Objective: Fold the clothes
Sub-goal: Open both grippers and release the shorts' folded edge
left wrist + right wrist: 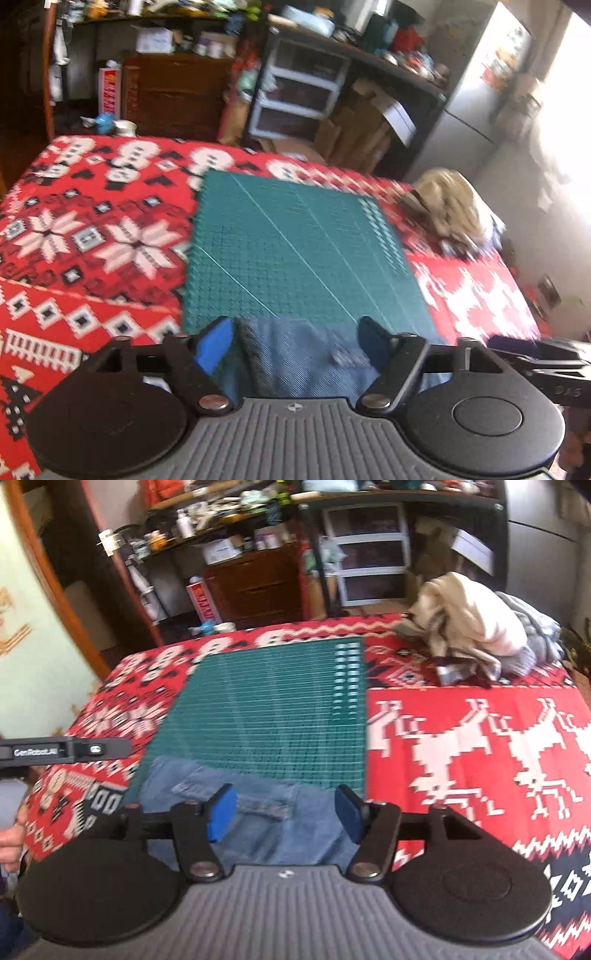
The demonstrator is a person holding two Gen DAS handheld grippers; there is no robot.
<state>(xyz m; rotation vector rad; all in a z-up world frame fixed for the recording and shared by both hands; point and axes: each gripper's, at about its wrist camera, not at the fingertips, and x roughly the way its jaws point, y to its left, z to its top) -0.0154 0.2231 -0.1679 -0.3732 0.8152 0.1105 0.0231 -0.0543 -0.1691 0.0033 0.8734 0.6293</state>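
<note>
A piece of blue denim clothing [255,812] lies on the near end of a green cutting mat [266,709]. In the left wrist view the same denim [295,354] shows between the blue pads of my left gripper [297,343], which hovers open above it. My right gripper [284,814] is open too, its pads [221,814] spread over the denim's near part. Neither gripper holds cloth. The left tool's body [62,751] pokes in at the left of the right wrist view, with a hand [11,838] below it.
A red patterned tablecloth [461,746] covers the table. A heap of cream and grey clothes [476,627] sits at the far right corner. Behind the table stand shelves, a plastic drawer unit [369,554] and a wooden cabinet [255,583].
</note>
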